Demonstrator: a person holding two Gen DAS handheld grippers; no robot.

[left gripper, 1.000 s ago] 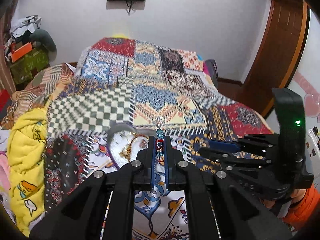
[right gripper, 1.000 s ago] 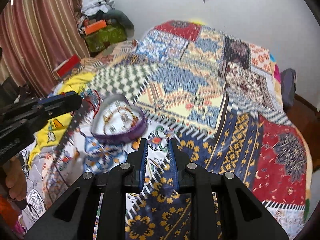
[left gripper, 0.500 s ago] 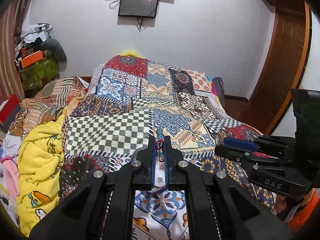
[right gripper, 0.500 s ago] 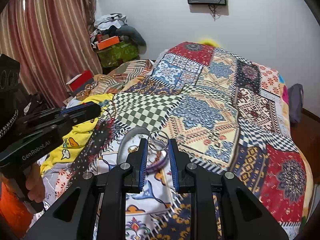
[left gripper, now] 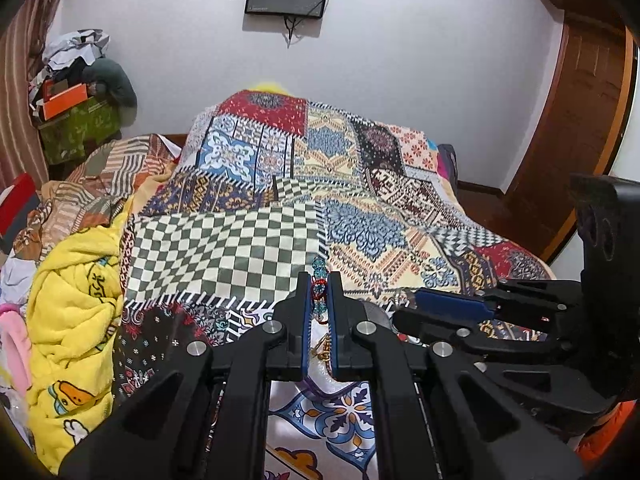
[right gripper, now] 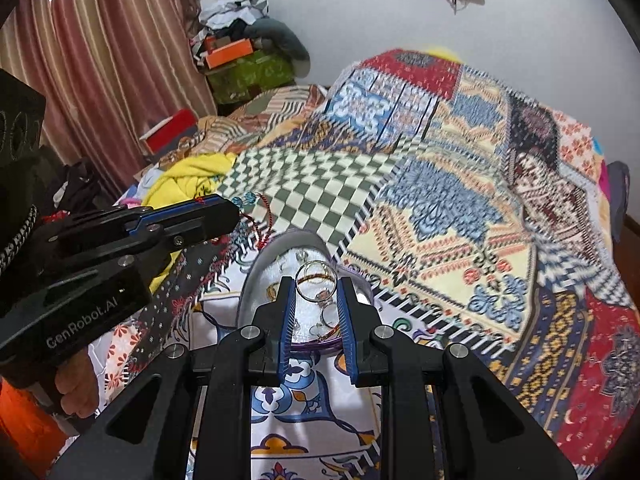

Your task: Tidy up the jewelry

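My left gripper [left gripper: 319,288] is shut on a beaded bracelet [left gripper: 319,271] with teal beads and red thread, held above the bed. The same gripper [right gripper: 230,216] shows at the left in the right wrist view, the bracelet [right gripper: 256,210] dangling from its tip. My right gripper [right gripper: 316,292] is shut on a thin metal ring bangle [right gripper: 316,286], held over a purple heart-shaped jewelry box [right gripper: 280,256] with several pieces inside. In the left wrist view the right gripper [left gripper: 416,304] is at the right and the box [left gripper: 320,344] is mostly hidden behind my fingers.
A patchwork quilt [left gripper: 360,200] covers the bed. A yellow blanket [left gripper: 72,312] is bunched at the left. Boxes and clothes [left gripper: 76,108] are piled by the wall, a curtain [right gripper: 100,60] hangs at the left, and a wooden door [left gripper: 580,120] stands at the right.
Both grippers have risen and tilted up, so more wall and screen show. The right gripper with its bangle has moved over the heart-shaped box. Both grips are unchanged.
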